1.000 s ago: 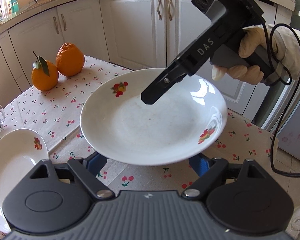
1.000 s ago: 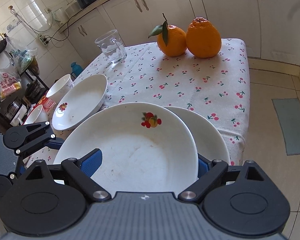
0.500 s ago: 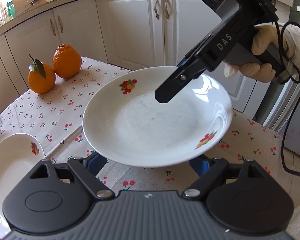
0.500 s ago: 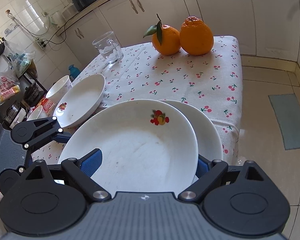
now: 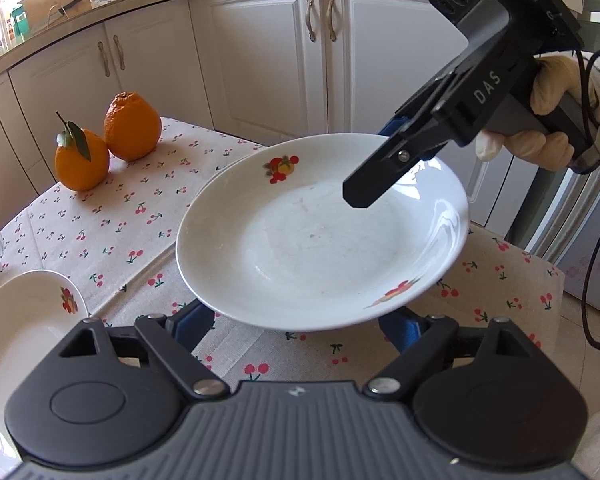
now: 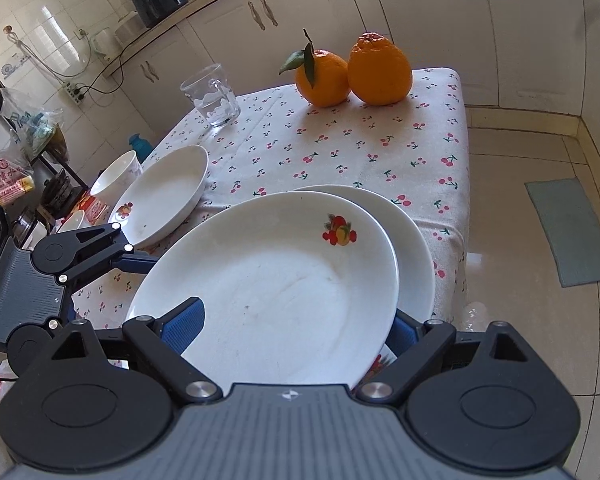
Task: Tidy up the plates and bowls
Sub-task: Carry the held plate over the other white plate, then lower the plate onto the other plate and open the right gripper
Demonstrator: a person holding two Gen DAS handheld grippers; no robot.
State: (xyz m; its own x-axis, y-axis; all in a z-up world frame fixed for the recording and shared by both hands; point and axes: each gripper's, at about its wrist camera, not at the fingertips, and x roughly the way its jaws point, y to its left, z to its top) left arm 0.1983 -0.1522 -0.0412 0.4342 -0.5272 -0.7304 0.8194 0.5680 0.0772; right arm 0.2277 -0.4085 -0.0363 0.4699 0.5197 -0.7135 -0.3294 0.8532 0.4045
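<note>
A white plate with fruit prints (image 5: 320,236) is held above the cherry-print tablecloth (image 5: 112,224). My right gripper (image 5: 384,172) grips the plate's far rim; in the right wrist view the plate (image 6: 276,292) sits between its blue pads (image 6: 182,326). My left gripper (image 5: 300,326) sits low under the plate's near rim, its blue pads (image 5: 404,330) spread wide and apart from it; it also shows in the right wrist view (image 6: 112,256). A second white plate (image 6: 412,240) lies on the table under the held one. A third plate (image 6: 164,192) lies to the left.
Two oranges (image 6: 352,72) and a glass mug (image 6: 212,96) stand at the far end of the table. A white bowl (image 6: 114,176) stands beyond the left plate. White cabinets (image 5: 260,52) lie behind. The table edge drops to tiled floor (image 6: 532,200) on the right.
The held plate has risen and moved right, over the plate lying on the table. The left gripper stays open below it.
</note>
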